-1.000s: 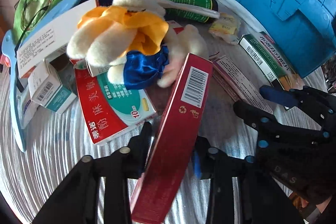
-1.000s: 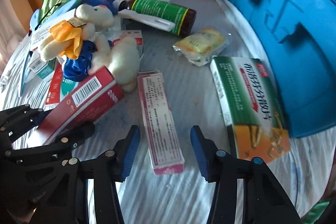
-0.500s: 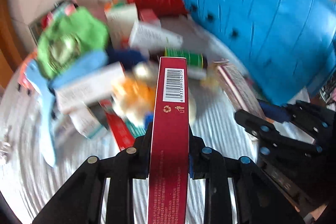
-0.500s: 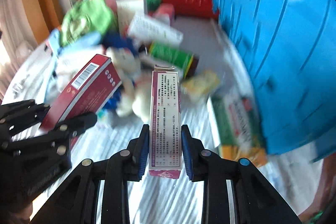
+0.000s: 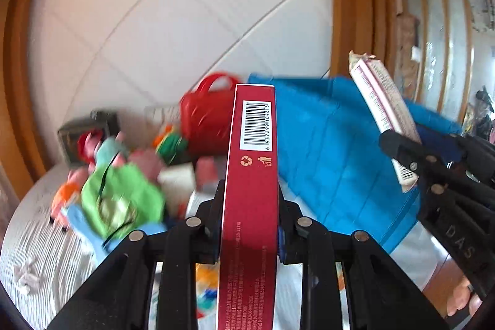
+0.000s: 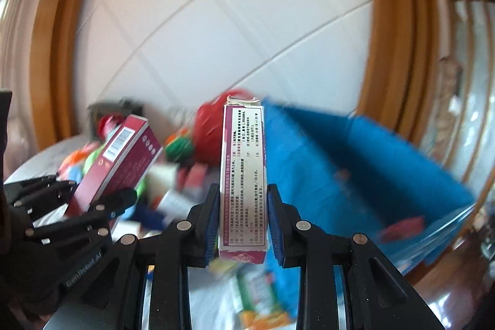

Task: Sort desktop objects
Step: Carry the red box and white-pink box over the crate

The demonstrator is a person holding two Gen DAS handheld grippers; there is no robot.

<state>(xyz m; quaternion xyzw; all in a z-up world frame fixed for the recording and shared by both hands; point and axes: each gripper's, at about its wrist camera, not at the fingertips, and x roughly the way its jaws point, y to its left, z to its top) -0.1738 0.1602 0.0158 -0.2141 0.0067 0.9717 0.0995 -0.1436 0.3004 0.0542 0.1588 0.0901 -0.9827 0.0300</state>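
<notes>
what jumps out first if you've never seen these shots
Two boxes held up in mid-air: the left gripper clamps a tall dark red box, and the right gripper clamps a white and purple box. Behind them stand a big blue bin on the right and a blurred heap of toys on the left.

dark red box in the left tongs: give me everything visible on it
The dark red box is a long, slim carton, cardboard by the look. Its narrow face carries a white barcode label, recycling and bin symbols below, and fine print lower down. The right wrist view shows a broad maroon face with white round icons. The left tongs are shut on its long sides, holding it off the table, far end pointing up and away. Nothing else touches it.
</notes>
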